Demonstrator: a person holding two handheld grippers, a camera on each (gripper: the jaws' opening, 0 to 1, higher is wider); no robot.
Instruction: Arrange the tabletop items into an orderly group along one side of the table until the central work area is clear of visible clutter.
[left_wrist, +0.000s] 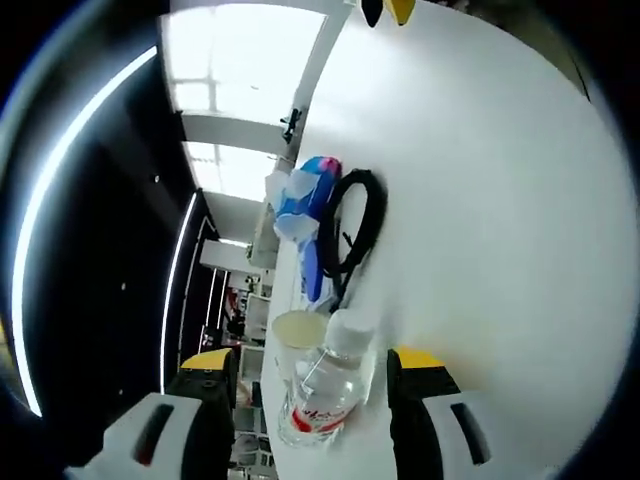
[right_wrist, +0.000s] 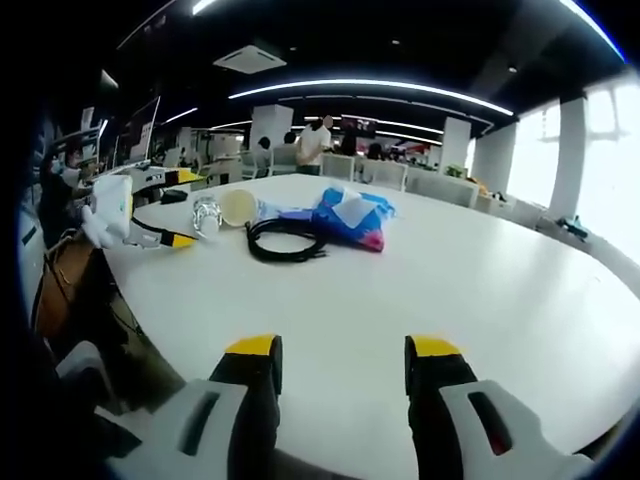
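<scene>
**Bottle between the left jaws, at the table edge**

The bottle (left_wrist: 322, 385) lies on its side on the white table (left_wrist: 480, 200), right at the rim, with the left gripper (left_wrist: 310, 400) brought up around it. The jaws stand wide, one on each side; whether either touches the plastic I cannot tell, and nothing is lifted. In the right gripper view the same bottle (right_wrist: 206, 214) shows between that gripper's yellow tips at the far left edge.

Just beside the bottle is a cup (left_wrist: 298, 335), tipped so its mouth faces the camera. Beyond it lie a coiled black cable (left_wrist: 355, 230) and a crumpled blue bag (left_wrist: 310, 215), the two touching. All four sit close together along one side of the table, and the broad middle is bare.

The right gripper (right_wrist: 342, 375) hovers low over the near edge, well apart from the group, jaws open and holding nothing.

By my reading the task is far along: the items are already gathered, and the step in hand is tidying the bottle. The next move calls for closing gently on the round, slippery body, then standing it up or nudging it inward, without knocking the cup or rolling the bottle off the rim.
</scene>
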